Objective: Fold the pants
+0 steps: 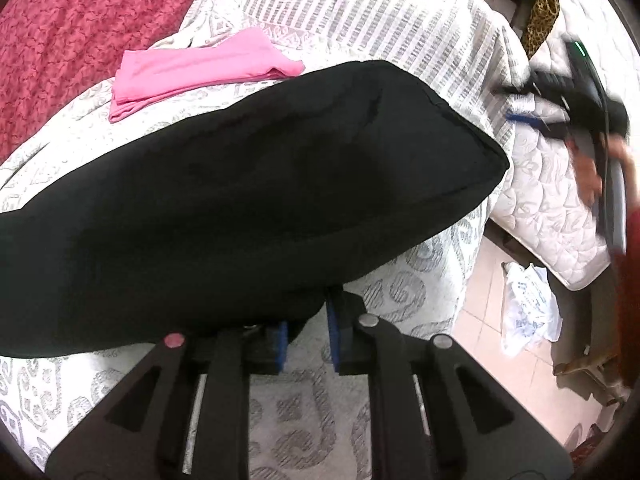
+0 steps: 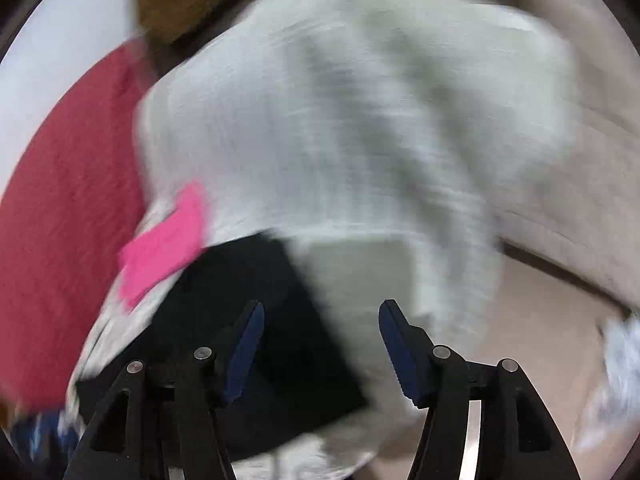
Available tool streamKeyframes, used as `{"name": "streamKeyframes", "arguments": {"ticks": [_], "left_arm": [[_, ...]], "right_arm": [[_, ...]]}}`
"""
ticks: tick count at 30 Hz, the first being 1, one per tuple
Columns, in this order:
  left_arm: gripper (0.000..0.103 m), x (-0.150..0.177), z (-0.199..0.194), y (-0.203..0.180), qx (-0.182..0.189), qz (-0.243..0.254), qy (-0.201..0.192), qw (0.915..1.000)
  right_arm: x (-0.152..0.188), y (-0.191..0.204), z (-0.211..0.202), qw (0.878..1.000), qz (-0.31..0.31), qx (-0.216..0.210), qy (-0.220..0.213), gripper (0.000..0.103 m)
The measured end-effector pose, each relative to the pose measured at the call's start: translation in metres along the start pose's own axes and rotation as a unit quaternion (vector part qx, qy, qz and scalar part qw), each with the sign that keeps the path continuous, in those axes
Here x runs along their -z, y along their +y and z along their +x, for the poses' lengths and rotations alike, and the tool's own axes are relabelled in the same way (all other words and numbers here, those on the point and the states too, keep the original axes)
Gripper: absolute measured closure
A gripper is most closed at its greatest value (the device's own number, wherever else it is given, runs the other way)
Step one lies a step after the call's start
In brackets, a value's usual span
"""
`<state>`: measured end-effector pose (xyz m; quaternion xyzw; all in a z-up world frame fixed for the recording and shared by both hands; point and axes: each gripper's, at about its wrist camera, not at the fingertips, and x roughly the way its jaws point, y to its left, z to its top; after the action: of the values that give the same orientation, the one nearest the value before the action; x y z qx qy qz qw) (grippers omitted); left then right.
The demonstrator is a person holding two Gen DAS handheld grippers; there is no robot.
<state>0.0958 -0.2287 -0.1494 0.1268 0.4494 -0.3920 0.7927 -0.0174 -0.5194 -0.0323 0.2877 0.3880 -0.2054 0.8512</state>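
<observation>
A bed (image 1: 400, 12) fills most of both views, covered by a white spread with a grey woven pattern (image 1: 420, 288); its near-right corner drops toward a pale tiled floor (image 1: 500, 280). A dark red textured blanket (image 1: 72, 28) covers the far-left part of the bed.

The black pants (image 1: 248, 200) lie across the middle of the spread, folded into a long, rounded band that runs from the near left to a hemmed end at the right. Their near edge is lifted off the spread where the left claw (image 1: 306, 332) pinches it: the blue pads (image 1: 280, 344) are close together with black cloth between them. In the right wrist view, which is heavily blurred, the pants (image 2: 256, 320) show as a dark squarish shape near the bottom centre.

To the right, past the bed's corner, lies a bare quilted mattress (image 1: 552, 216), with leopard-print fabric (image 1: 544, 12) hanging at the far right above it. A folded pink garment (image 1: 200, 68) rests on the spread just beyond the pants, touching or nearly touching their far edge.

The right claw (image 2: 320, 340) stands spread, its blue pads (image 2: 400, 356) well apart and nothing gripped between them; the pants' right edge lies below the gap. From the left wrist view it shows blurred at the far right (image 1: 516, 104), held in a hand (image 1: 592, 172) above the mattress.

A crumpled white bag with blue print (image 1: 528, 304) sits on the floor beside the mattress.
</observation>
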Motion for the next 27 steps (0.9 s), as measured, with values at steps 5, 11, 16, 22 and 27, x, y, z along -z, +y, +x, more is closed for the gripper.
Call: {"name": "streamKeyframes", "arguments": {"ticks": [5,11,16,22,27], "left_arm": [[0.087,0.002,0.003,-0.001,-0.001,-0.004,0.005,1.0],[0.087,0.001,0.006,-0.001,-0.003,0.003,0.01,0.9999],[0.085,0.002,0.009,-0.006,-0.006,0.009,0.009,0.9999],[0.08,0.008,-0.001,-0.006,-0.012,0.01,0.012,0.9998],[0.065,0.021,-0.045,0.023,-0.007,-0.036,-0.008,0.9993]], "right_arm": [[-0.047,0.033,0.085,0.996,-0.053,-0.013,0.075,0.033],[-0.044,0.056,0.097,0.995,-0.082,0.009,0.054,0.075],[-0.039,0.044,0.074,0.993,-0.094,0.07,0.035,0.067],[-0.045,0.027,0.08,0.995,-0.072,0.049,0.051,0.04],[-0.054,0.038,0.024,0.995,-0.06,0.081,-0.024,0.039]]}}
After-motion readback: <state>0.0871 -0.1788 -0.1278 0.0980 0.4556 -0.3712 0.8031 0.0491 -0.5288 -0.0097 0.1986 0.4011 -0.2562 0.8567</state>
